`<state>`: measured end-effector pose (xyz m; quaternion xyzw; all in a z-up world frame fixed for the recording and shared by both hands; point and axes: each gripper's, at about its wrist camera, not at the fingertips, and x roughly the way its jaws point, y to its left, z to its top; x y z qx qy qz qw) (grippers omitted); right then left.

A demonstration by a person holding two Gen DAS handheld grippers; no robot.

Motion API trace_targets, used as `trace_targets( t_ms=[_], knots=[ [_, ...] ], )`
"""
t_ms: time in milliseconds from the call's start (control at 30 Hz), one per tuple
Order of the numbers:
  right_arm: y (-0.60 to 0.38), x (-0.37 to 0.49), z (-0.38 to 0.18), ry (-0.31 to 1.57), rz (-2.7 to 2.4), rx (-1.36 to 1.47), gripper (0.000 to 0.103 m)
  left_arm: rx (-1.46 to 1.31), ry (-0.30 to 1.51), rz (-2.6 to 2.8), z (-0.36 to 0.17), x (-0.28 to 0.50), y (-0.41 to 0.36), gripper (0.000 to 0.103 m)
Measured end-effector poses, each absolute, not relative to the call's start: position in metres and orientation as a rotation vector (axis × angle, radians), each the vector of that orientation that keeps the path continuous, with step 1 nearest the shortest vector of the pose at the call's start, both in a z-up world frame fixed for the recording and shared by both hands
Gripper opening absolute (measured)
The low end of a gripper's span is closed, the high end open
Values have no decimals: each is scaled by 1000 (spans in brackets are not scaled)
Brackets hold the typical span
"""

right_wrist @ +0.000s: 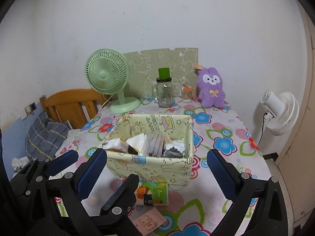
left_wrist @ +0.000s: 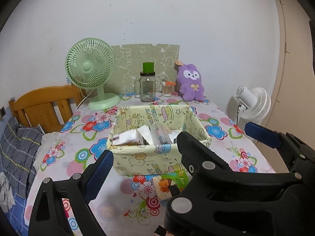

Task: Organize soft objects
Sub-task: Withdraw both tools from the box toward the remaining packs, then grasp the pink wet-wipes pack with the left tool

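Note:
A cream cartoon-print fabric basket [left_wrist: 137, 159] [right_wrist: 169, 167] stands mid-table with several packets inside. A green and orange tissue pack [left_wrist: 169, 184] [right_wrist: 157, 192] lies just in front of it, low between the fingers. A purple plush rabbit [left_wrist: 191, 82] [right_wrist: 211, 87] leans at the back right. My left gripper [left_wrist: 163, 155] [right_wrist: 104, 165] and right gripper [right_wrist: 157, 153] [left_wrist: 215, 130] hover side by side before the basket, both open and holding nothing. Their fingers interleave; the right gripper hides the left one's right finger in the left wrist view.
A green desk fan [left_wrist: 90, 72] [right_wrist: 107, 76], a glass mug jar [left_wrist: 147, 87] [right_wrist: 164, 92] and a cotton-swab pot [right_wrist: 186, 95] stand along the back. A pink card [right_wrist: 149, 221] lies near the front edge. A white fan [right_wrist: 279, 110] stands right, a wooden headboard [left_wrist: 45, 106] left.

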<state>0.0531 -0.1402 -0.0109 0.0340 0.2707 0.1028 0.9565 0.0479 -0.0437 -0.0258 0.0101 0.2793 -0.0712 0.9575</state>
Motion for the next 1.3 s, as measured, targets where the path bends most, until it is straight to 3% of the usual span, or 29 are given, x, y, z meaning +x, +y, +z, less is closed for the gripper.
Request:
trace_targets(
  t_ms=[1300],
  knots=[
    [-150,45,-113,706,174,48,103,71,742,-259,-128,46,-64,93]
  ],
)
